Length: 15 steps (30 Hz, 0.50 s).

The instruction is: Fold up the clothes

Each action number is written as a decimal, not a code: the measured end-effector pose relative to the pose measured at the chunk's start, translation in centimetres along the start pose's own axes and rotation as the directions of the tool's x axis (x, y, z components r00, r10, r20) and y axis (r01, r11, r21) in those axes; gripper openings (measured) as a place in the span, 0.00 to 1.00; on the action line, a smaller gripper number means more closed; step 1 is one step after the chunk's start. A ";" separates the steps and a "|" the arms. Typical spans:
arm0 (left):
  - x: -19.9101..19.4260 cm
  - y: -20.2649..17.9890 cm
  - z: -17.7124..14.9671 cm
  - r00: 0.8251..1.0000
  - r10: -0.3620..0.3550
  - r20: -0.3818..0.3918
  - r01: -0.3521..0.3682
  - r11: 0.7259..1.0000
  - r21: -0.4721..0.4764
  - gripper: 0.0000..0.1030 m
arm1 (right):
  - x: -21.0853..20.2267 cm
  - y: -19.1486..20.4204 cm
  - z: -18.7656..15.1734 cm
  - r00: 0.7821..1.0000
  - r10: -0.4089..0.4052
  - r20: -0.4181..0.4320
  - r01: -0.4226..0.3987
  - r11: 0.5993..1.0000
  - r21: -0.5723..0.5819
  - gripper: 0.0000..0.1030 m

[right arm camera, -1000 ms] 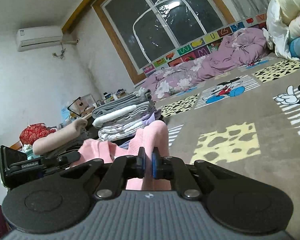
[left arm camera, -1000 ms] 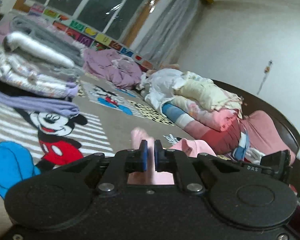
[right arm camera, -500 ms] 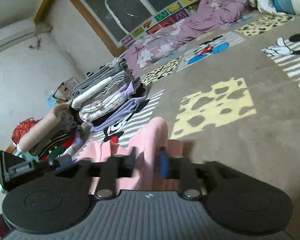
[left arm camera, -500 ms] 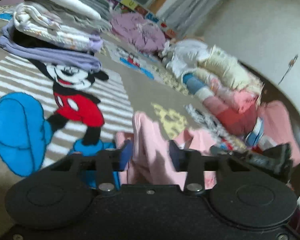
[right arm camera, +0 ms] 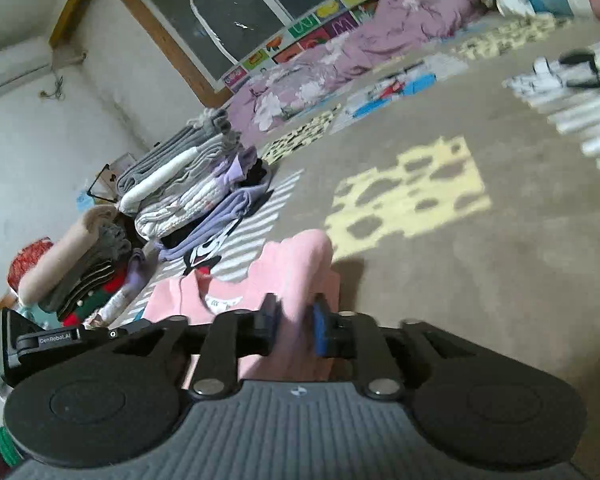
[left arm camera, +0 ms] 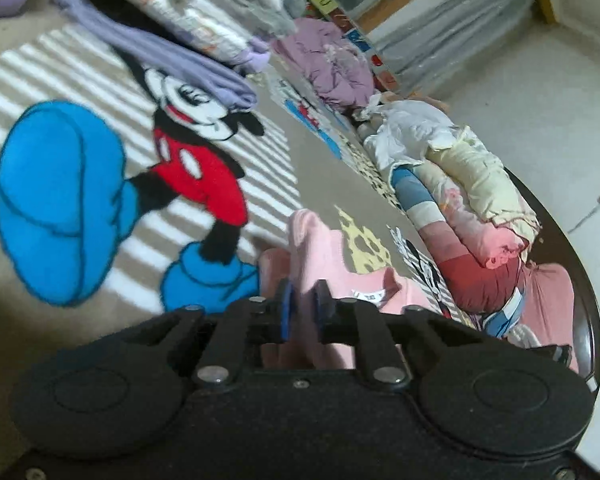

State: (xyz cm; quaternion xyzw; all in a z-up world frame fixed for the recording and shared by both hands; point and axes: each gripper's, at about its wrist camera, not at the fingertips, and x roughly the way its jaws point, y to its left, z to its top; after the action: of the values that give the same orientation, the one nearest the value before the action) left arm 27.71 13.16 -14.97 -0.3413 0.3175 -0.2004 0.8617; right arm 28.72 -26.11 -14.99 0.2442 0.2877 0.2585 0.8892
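The pink garment (left arm camera: 324, 256) lies on the carpet (right arm camera: 460, 280), bunched up at 12 o'clock between both grippers' jaws: left gripper (left arm camera: 303, 312) slightly parted around it, right gripper (right arm camera: 294, 326) closing on it.

My left gripper (left arm camera: 303, 312) points forward and slightly down, its blue pads parted a little with pink cloth between them. My right gripper (right arm camera: 294, 330) takes the same pitch; its jaws are closing, cloth between them. From the right wrist view, the left gripper sits at 9 o'clock.
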 end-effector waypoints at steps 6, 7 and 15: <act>-2.2 -4.6 0.3 0.985 0.082 0.150 -0.124 0.947 0.297 0.30 | -1.6 1.6 0.5 0.997 -0.039 0.065 0.044 0.996 -0.083 0.34; -2.2 -5.7 0.2 0.983 0.077 0.168 -0.135 0.919 0.371 0.29 | -1.9 2.4 0.7 0.995 -0.052 0.085 0.064 0.987 -0.148 0.34; 2.6 -6.4 -0.6 0.990 0.108 0.086 -0.138 0.825 0.548 0.29 | 0.4 5.6 0.3 0.996 -0.053 0.074 0.080 0.891 -0.446 0.32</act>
State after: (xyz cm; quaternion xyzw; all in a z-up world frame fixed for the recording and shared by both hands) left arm 28.35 7.04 -11.77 -0.0618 0.2452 -0.2189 0.9424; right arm 27.44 -21.75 -11.64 0.0302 0.2019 0.2800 0.9380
